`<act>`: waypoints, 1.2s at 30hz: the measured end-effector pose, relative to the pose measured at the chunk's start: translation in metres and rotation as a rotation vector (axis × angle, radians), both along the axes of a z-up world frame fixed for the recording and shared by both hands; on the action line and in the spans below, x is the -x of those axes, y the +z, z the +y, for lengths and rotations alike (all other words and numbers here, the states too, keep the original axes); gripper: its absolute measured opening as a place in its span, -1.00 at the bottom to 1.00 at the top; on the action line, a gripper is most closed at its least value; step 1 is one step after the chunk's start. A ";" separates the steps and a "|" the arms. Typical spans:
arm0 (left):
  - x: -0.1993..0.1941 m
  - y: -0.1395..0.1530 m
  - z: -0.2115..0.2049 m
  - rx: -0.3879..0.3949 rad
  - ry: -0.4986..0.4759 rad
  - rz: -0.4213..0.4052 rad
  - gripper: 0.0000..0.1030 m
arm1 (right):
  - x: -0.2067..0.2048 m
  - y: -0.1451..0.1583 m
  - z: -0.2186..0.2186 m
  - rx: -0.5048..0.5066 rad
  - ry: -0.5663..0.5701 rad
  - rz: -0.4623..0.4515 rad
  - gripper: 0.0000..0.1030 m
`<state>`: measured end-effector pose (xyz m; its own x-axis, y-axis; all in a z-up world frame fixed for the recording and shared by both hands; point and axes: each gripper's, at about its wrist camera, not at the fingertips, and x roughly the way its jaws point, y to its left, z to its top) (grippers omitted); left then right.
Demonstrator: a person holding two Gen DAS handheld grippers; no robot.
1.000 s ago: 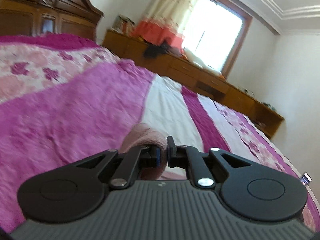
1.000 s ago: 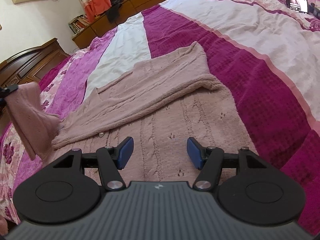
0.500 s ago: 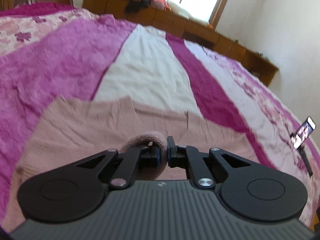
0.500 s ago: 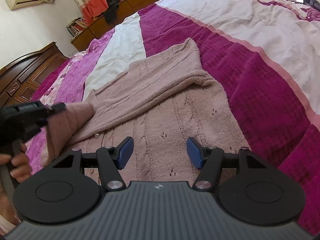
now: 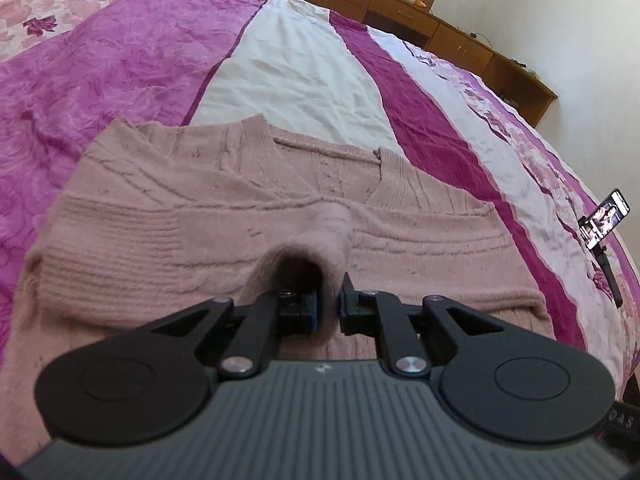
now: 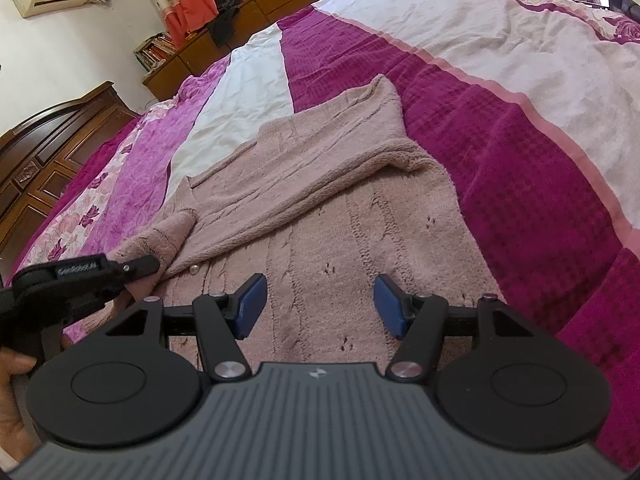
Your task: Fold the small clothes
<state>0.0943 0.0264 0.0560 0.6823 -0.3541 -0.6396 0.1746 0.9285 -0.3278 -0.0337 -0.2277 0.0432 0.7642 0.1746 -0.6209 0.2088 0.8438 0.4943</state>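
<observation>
A dusty-pink knit cardigan [image 5: 208,204] lies spread on the bed, its right sleeve [image 6: 340,148] folded across the chest. My left gripper [image 5: 329,312] is shut on the cuff of the left sleeve [image 5: 320,232], holding it low over the cardigan's front. From the right wrist view that gripper [image 6: 132,268] shows at the left with the pink cuff [image 6: 168,236] in its tip. My right gripper [image 6: 316,304] hovers open over the cardigan's lower body [image 6: 340,248], nothing between its blue pads.
The bed carries a magenta, white and floral quilt [image 5: 304,72]. A phone on a stand [image 5: 606,216] sits at the bed's right side. Wooden drawers [image 5: 400,4] line the far wall, and a dark headboard [image 6: 48,148] stands at the left. A hand [image 6: 16,376] grips the left tool.
My left gripper has swung down and rightward with the sleeve cuff, from raised beside the bed to low over the cardigan's chest. The right gripper has stayed open over the lower body.
</observation>
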 end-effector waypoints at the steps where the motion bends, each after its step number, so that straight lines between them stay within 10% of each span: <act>1: 0.002 0.000 0.001 -0.001 -0.002 0.004 -0.75 | -0.001 0.001 0.001 0.001 0.002 0.000 0.30; 7: 0.022 0.005 0.007 -0.069 -0.010 0.000 -0.33 | -0.011 0.010 0.009 0.012 0.057 -0.014 0.30; 23: 0.047 0.007 0.063 -0.137 0.143 0.016 -0.33 | -0.092 0.031 0.072 -0.083 0.257 -0.003 0.30; 36: 0.046 -0.006 0.084 -0.108 0.192 0.045 -0.32 | -0.158 0.015 0.127 0.031 0.356 0.051 0.30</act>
<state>0.0487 0.1105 0.0498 0.7003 -0.1485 -0.6982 -0.0216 0.9733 -0.2286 0.1243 -0.1010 0.0584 0.6267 0.4043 -0.6661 -0.0767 0.8827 0.4636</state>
